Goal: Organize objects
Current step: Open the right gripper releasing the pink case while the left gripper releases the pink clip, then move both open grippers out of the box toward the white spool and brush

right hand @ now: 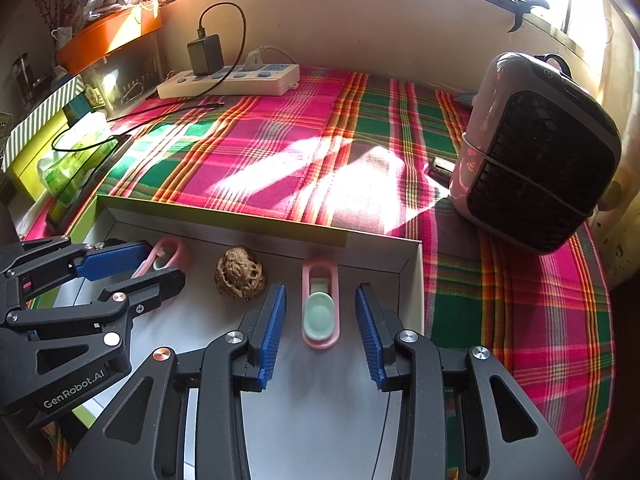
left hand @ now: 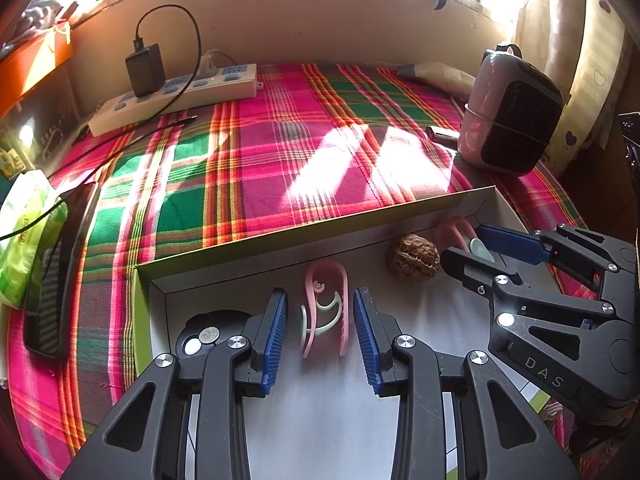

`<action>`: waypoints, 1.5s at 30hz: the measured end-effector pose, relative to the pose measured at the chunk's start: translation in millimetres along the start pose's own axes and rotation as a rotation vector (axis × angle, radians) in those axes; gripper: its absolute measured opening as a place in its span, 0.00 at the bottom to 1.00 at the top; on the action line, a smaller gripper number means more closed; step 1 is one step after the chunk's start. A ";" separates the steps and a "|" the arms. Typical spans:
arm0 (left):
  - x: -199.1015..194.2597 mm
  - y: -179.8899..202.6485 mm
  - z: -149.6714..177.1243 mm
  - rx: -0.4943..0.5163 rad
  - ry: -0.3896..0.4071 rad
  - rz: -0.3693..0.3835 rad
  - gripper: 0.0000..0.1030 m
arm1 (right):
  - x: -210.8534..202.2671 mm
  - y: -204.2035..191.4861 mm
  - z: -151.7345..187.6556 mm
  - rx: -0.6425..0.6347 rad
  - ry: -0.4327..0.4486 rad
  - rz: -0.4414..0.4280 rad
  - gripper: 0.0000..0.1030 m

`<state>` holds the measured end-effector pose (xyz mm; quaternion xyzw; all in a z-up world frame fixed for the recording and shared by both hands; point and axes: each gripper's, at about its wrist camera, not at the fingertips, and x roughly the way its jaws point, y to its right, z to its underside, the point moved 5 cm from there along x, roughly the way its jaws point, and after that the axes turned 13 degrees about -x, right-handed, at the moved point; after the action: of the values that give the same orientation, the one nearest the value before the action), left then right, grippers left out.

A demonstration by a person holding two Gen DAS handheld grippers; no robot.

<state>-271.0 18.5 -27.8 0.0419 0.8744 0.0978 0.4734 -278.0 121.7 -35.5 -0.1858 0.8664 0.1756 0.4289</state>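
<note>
Left wrist: my left tool (left hand: 320, 334) spread, straddling a pink clip (left hand: 326, 314) in the box (left hand: 320, 232); walnut (left hand: 412, 257) beyond. Right wrist: my right tool (right hand: 320, 334) spread around another clip (right hand: 320, 309), same box.

Left gripper (left hand: 320, 334) and right gripper (right hand: 320, 330), fingers apart

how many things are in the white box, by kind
pink clips: 2 (one between the left gripper fingers, one between the right gripper fingers)
walnut: 1
coins: 2
total: 5
</note>
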 end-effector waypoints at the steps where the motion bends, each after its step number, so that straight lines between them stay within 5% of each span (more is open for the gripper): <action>1: -1.7 0.3 0.5 0.002 0.002 0.003 0.32 | -1.4 -0.2 0.4 0.002 0.004 0.002 0.37; 24: -62.9 -8.7 24.9 -0.016 0.093 0.032 0.35 | -55.2 -10.3 23.9 0.043 0.082 0.007 0.40; 45: -112.7 -37.6 82.9 -0.067 0.129 0.066 0.35 | -101.7 -32.4 75.3 0.042 0.141 0.006 0.40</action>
<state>-139.3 -26.0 12.5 0.0484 0.8974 0.1451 0.4139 -154.4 145.8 -0.9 -0.1863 0.8984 0.1453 0.3701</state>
